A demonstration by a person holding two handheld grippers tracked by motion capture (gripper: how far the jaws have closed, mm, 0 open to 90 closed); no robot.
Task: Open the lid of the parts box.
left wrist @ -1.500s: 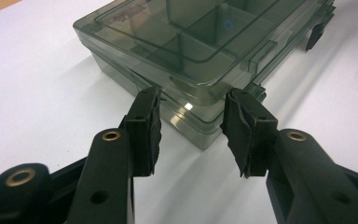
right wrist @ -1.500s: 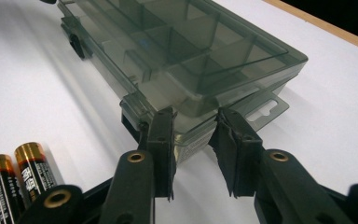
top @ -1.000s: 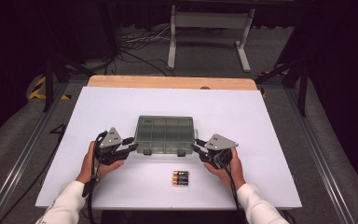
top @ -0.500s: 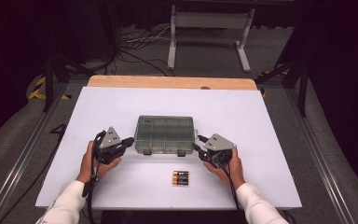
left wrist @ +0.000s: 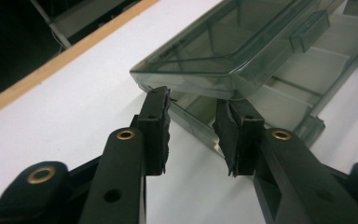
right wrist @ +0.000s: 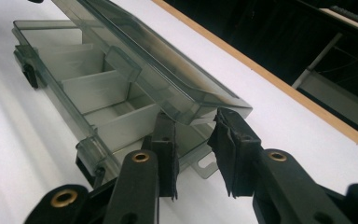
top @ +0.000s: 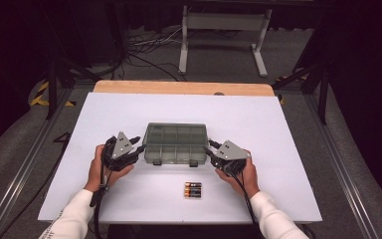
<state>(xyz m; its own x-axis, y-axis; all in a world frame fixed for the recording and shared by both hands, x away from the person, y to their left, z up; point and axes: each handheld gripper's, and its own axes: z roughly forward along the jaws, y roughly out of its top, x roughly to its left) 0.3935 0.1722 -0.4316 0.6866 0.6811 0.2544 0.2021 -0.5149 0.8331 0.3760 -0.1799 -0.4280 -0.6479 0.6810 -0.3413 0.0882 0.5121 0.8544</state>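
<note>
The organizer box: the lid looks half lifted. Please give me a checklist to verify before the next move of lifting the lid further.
1. Lid is free of the base: ok; both gripper views show a gap under its front edge.
2. Left gripper is under a lid corner: ok; its jaws have just been opening and the pads do not press on the lid.
3. Right gripper is under the other corner: ok; its jaws have just been closing, but there is no clamp on the lid.
4. Base compartments are empty: ok for the visible ones.
5. Batteries lie apart from the organizer box: ok.
6. Base stays down when lifting: cannot tell.
</note>
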